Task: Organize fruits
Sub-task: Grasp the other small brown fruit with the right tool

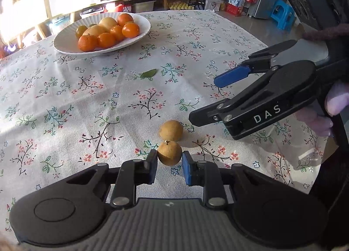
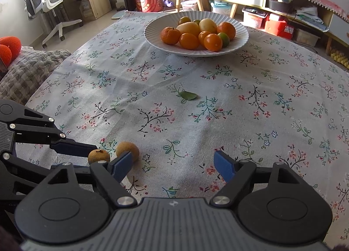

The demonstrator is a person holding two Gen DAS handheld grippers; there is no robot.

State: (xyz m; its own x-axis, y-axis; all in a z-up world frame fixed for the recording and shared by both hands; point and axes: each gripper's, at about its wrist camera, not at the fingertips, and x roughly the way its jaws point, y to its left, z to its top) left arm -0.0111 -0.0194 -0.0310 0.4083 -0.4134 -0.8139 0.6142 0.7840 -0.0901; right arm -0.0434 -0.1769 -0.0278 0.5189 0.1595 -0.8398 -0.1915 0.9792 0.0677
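Two small brown round fruits lie on the floral tablecloth. My left gripper (image 1: 169, 164) is shut on the nearer brown fruit (image 1: 169, 152), also seen in the right wrist view (image 2: 98, 156). The second brown fruit (image 1: 171, 130) (image 2: 128, 150) lies just beyond it, touching or nearly so. My right gripper (image 2: 172, 163) is open and empty, low over the cloth to the right of both fruits; it shows in the left wrist view (image 1: 207, 100). A white ribbed plate (image 1: 65, 44) (image 2: 152, 39) at the far side holds several oranges and yellow fruits.
A green leaf (image 1: 148, 74) (image 2: 188, 95) lies on the cloth mid-table. The table (image 2: 272, 98) is covered by the floral cloth. Shelves, drawers and boxes stand behind; an office chair (image 2: 50, 0) and a blanket-covered seat (image 2: 28, 69) are at the left.
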